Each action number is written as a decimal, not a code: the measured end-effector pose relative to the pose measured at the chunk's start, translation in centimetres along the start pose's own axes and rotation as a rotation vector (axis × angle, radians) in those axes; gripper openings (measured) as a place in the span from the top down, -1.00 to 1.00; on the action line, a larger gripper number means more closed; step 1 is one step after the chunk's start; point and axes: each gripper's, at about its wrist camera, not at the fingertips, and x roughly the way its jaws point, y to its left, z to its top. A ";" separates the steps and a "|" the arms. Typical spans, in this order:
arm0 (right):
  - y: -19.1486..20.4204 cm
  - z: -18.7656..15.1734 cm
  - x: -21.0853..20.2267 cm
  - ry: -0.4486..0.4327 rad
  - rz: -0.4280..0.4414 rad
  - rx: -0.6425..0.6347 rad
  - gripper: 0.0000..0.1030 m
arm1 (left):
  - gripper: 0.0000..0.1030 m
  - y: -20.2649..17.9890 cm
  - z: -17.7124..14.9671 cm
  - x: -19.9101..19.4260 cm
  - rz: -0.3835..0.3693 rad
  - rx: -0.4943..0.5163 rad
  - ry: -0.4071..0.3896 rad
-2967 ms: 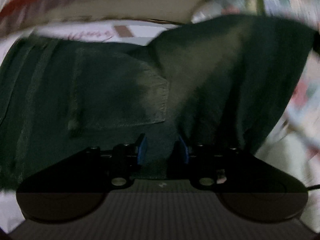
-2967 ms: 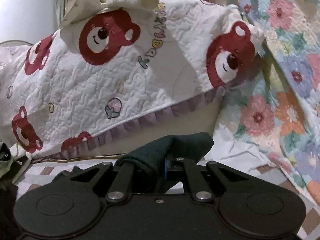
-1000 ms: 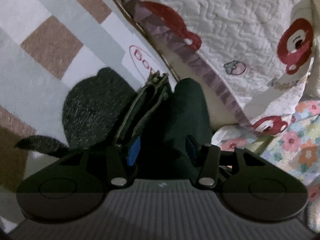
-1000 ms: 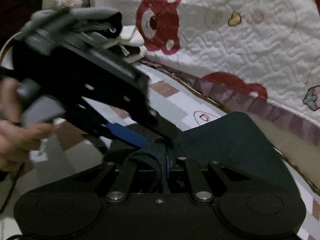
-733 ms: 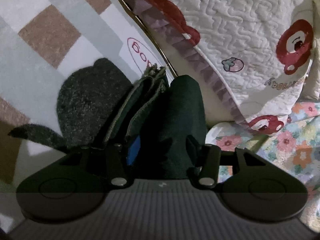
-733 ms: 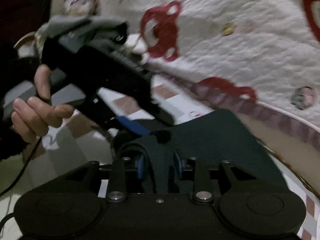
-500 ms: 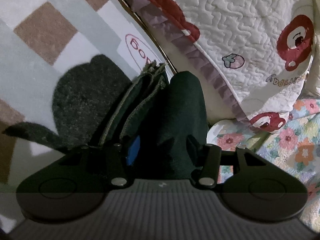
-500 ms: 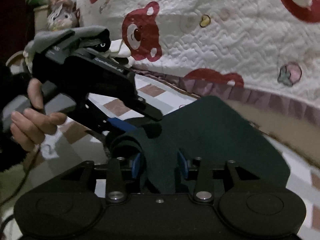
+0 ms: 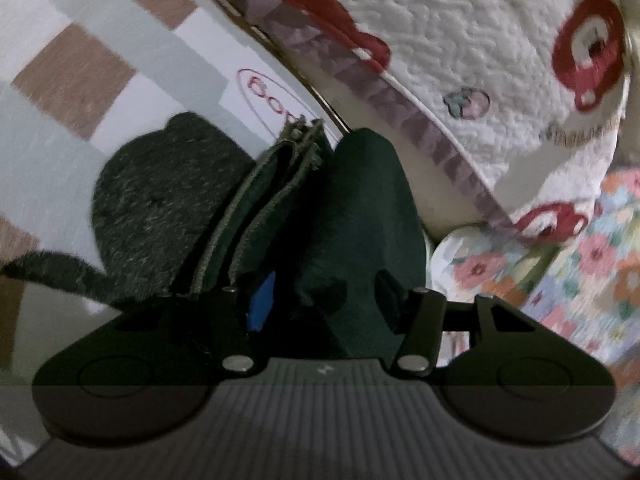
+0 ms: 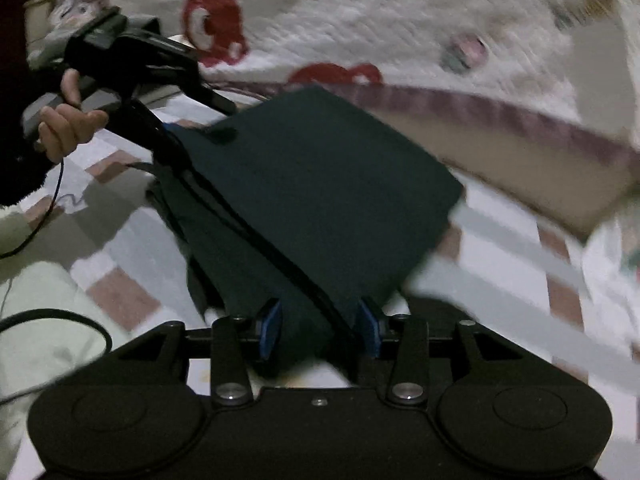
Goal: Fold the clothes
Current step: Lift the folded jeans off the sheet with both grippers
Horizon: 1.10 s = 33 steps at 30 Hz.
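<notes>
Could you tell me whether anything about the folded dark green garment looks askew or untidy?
Mostly tidy: the dark green garment lies in a flat folded block on the checked cover. In the left wrist view, though, its layered hems splay apart at one end instead of lying flush.

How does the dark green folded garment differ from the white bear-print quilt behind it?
The folded garment is plain dark green; the quilt is white with red bears. The garment lies flat on the checked sheet; the quilt hangs as a slope behind it. The garment's edges show stacked layers; the quilt ends in a purple frill. Both are soft fabric.
</notes>
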 end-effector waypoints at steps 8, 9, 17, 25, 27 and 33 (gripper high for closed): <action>1.1 -1.0 0.4 0.013 0.064 -0.007 0.08 | 0.84 -3.5 -1.3 0.5 0.101 0.270 -0.033; 1.3 -1.0 0.7 0.017 0.054 -0.012 0.07 | 0.86 -4.3 -1.3 0.3 0.101 0.294 -0.054; 1.9 -1.1 1.1 0.024 0.028 0.045 -0.14 | 0.87 -6.7 0.0 -1.6 0.151 0.405 -0.181; 2.9 -1.2 3.6 0.074 0.021 -0.007 -0.14 | 0.87 -5.1 0.3 -1.8 0.245 0.400 -0.148; 1.9 -1.0 3.3 0.063 -0.002 0.048 0.16 | 0.87 -5.5 -0.1 -1.6 0.320 0.468 -0.122; 0.1 -1.0 1.5 0.002 -0.022 0.133 0.42 | 0.86 -3.0 0.5 -2.3 0.393 0.351 -0.083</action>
